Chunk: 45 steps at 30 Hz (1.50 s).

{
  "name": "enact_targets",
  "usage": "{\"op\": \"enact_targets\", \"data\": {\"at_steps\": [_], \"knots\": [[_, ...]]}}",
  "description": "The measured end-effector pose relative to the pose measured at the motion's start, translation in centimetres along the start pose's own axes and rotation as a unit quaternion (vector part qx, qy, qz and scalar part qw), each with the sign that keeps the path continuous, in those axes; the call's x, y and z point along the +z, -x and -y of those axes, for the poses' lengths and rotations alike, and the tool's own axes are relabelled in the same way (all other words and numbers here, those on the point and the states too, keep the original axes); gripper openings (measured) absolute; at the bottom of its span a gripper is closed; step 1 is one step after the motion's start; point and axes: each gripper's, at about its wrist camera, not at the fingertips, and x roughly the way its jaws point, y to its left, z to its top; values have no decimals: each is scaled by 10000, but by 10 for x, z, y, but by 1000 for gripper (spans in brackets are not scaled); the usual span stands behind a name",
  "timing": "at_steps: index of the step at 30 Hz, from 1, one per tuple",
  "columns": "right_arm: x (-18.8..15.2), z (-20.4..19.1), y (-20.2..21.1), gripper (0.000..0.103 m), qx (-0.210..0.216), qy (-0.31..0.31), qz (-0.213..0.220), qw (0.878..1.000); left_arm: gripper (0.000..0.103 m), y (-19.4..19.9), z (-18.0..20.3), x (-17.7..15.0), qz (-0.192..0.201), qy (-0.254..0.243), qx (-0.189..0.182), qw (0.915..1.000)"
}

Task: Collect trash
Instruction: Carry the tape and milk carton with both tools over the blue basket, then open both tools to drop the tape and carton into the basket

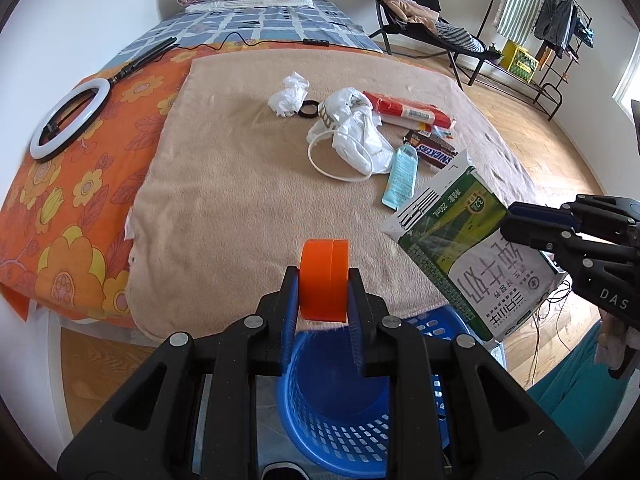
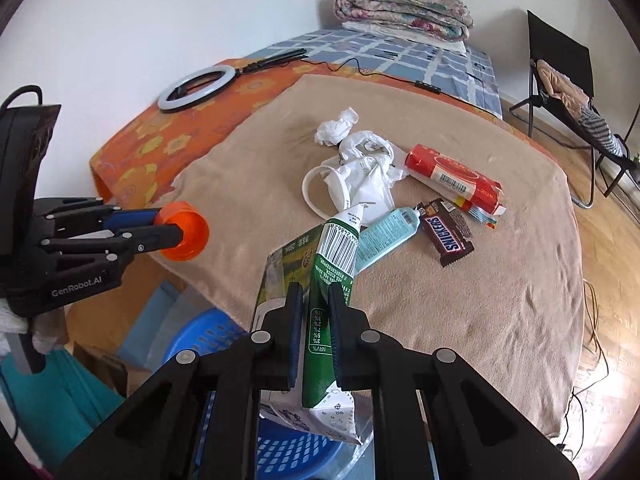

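The left gripper (image 1: pixel 323 280) clamps an orange plastic cap (image 1: pixel 324 280) above the blue perforated plastic basket (image 1: pixel 332 432); the right gripper (image 2: pixel 313 312) grips a flattened green-and-white milk carton (image 2: pixel 320 320). Wrappers lie farther off on the beige fleece blanket (image 1: pixel 240 200); wooden floor (image 1: pixel 540 132) to the right.

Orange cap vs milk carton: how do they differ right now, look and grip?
The orange cap is small, round and plain; the milk carton is far bigger, flattened, printed green and white. The left gripper pinches the cap across its flat faces; the right gripper clamps the carton on a creased edge, tilted. Both are held shut-gripped above the blue basket, off the blanket.
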Motion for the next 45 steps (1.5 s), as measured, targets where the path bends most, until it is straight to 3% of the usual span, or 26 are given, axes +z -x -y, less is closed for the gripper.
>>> {"op": "enact_targets", "data": {"at_steps": [15,24,34,36,38,40,43,45], "knots": [[-64,-28,18,11,387,121,-263,9988,22,-23,9,-62,-646,-14,-257,9976],[-108,-41,-9,11,471,149,-713,9962,22,-53,14,-96,-1216,54,-324,9920],[-132,-40,-37,11,451,30,-1055,9934,22,-72,13,-112,-1486,61,-175,9887],[-135,-39,-41,12,490,-9,-1112,9926,24,-75,13,-112,-1523,63,-145,9882],[-136,-38,-44,12,524,-50,-1139,9921,34,-76,12,-113,-1519,66,-119,9883],[-136,-37,-45,12,513,-79,-1139,9921,37,-76,11,-113,-1504,66,-103,9885],[-134,-33,-46,30,458,-129,-1152,9922,37,-77,10,-111,-1483,84,-100,9889],[-133,-31,-46,52,438,-187,-1108,9927,37,-76,9,-108,-1447,84,-90,9894]]}}
